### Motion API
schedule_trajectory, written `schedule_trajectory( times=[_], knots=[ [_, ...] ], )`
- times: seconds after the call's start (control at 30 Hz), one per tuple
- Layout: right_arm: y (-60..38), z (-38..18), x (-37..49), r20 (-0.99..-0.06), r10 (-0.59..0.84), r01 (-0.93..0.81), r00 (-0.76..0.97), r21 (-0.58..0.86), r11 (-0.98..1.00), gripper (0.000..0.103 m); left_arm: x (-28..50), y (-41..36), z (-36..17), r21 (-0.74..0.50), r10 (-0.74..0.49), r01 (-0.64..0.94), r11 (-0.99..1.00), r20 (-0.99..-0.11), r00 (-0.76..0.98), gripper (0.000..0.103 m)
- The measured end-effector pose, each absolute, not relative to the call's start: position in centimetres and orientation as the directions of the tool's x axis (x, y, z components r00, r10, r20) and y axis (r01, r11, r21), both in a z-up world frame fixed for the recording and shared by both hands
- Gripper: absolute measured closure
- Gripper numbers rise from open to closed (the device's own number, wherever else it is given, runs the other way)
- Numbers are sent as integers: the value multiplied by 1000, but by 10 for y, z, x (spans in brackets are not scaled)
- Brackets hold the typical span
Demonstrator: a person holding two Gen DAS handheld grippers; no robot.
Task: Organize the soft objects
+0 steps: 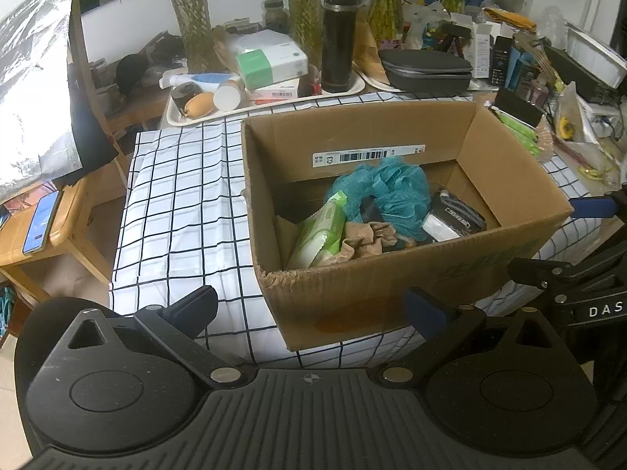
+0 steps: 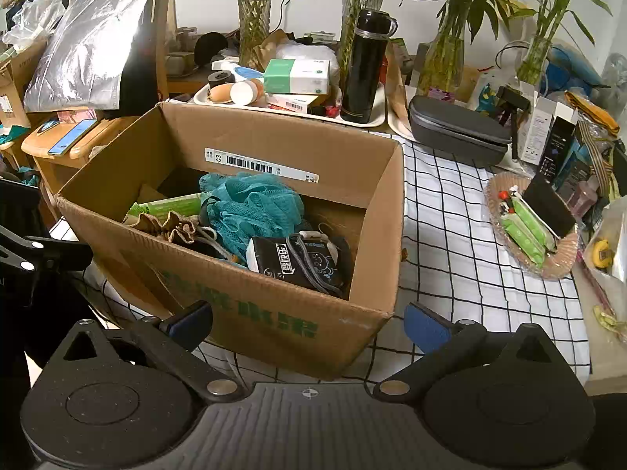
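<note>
Left wrist – box (image 1: 392, 274) w/ soft items, just beyond gaping hand-held gripper (image 1: 313, 309)

Lived-in home: bamboo vases (image 2: 250, 11), checked tablecloth (image 1: 184, 203), cluttered toiletries tray (image 1: 266, 103).

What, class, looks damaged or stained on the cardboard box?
The cardboard box has a ragged, chewed-looking top edge at its near-left corner, and a darker orange-brown stain low on its front wall, like a dried spill.
</note>
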State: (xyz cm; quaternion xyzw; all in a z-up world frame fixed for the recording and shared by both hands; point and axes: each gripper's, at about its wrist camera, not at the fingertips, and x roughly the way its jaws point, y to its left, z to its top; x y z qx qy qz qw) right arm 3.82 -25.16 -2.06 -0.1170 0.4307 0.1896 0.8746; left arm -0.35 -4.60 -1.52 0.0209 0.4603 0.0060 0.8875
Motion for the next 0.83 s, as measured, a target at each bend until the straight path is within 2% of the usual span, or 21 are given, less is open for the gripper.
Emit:
schedule_trajectory(
  times=[0.83],
  knots=[
    [-252,-22,38,-797,235,-436,556,-39,899,0,-6,-47,-16,39,33,-1,999,-814,580,0]
  ],
)
